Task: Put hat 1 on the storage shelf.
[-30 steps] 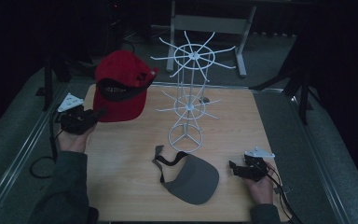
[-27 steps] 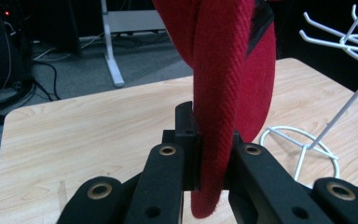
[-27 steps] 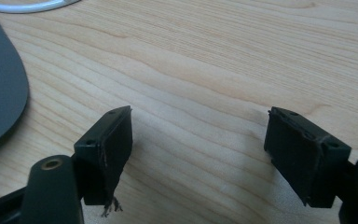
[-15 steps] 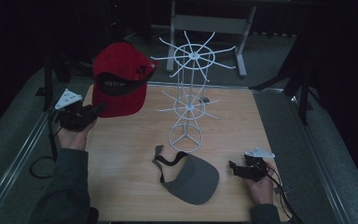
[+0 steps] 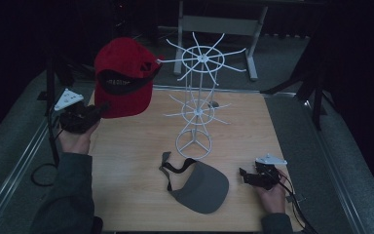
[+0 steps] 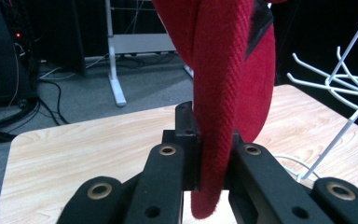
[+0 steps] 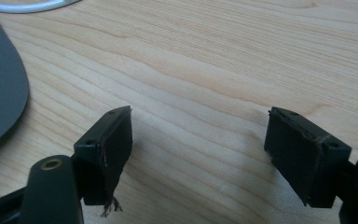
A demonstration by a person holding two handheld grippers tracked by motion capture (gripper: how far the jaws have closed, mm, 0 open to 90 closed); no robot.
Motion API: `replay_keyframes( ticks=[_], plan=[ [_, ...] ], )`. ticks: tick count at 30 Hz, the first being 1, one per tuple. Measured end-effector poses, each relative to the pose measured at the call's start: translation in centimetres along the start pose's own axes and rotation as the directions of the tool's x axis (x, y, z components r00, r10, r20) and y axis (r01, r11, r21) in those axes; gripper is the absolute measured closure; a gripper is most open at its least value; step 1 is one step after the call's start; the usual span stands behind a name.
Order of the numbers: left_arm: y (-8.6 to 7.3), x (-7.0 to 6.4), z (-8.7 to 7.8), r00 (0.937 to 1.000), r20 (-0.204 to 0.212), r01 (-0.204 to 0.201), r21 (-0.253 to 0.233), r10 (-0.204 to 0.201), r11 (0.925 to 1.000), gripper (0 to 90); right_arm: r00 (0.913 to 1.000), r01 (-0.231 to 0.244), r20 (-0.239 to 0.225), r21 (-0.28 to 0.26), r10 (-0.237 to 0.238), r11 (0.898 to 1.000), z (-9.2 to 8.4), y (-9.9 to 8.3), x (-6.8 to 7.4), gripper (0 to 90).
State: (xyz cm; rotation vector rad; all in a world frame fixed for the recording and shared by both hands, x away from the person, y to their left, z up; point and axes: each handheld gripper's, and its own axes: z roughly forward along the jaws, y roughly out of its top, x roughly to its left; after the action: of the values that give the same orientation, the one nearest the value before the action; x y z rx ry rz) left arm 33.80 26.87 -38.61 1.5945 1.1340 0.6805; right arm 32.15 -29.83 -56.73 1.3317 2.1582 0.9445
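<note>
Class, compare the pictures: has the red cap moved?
Yes. The red cap, clamped in the left gripper, has risen and neared the white wire rack.

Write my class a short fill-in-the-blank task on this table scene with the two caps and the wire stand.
1. The left gripper is shut on the brim of the ____ cap.
2. The grey visor lies flat on the ____ table.
3. The right gripper rests with its jaws ____.
4. The white wire rack stands ____ on the table.

Missing words: red; wooden; open; upright
</note>
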Motion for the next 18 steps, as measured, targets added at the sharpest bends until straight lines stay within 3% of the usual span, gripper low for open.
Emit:
replay_keyframes(
  ticks=[18],
  plan=[
    [2.2,-0.4,0.1,0.9998,0.0,-0.018,-0.033,0.018,0.9993,86.1,1.0,0.001,0.0,0.0,-0.001,1.0,0.0,0.0,0.0,23.2]
  ],
)
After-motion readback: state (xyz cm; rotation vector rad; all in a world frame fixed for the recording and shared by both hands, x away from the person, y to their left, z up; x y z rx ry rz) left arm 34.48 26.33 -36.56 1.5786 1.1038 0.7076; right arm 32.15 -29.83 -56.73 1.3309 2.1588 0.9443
